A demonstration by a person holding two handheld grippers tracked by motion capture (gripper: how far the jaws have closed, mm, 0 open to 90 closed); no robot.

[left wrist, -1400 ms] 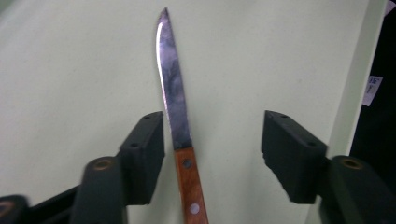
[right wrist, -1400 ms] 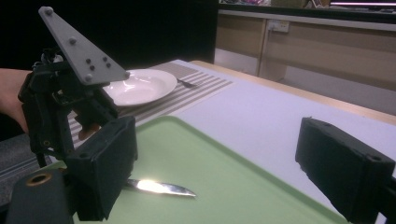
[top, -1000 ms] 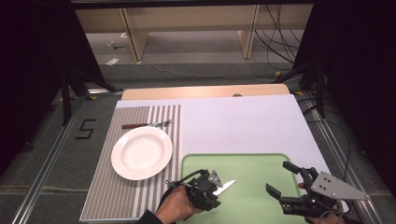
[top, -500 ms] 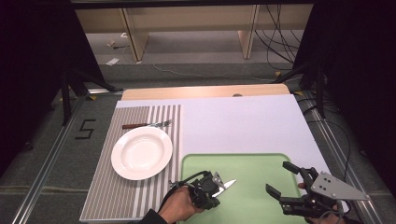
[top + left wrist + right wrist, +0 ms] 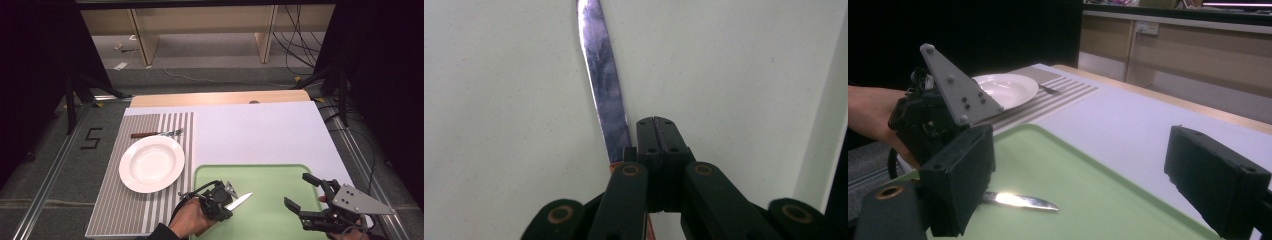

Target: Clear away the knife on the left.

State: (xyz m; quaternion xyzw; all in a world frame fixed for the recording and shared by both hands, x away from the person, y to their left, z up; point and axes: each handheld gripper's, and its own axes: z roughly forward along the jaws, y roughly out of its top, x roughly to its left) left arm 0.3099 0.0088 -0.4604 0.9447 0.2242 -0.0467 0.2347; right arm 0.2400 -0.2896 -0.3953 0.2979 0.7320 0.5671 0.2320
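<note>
Over the green tray (image 5: 270,172), near its left edge, the left gripper (image 5: 223,198) is clamping a knife (image 5: 239,201), jaws having just closed tight on the handle end. The blade is sticking out past the jaws toward the tray's middle, and in the left gripper view the knife (image 5: 604,85) is running up alongside the shut jaws of the left gripper (image 5: 657,134). The right gripper (image 5: 304,193) is hovering over the tray's right part with its jaws spread wide, nothing between them, well apart from the knife. A white plate (image 5: 151,163) is sitting on the striped mat (image 5: 112,210), a fork (image 5: 156,133) lying just beyond it.
</note>
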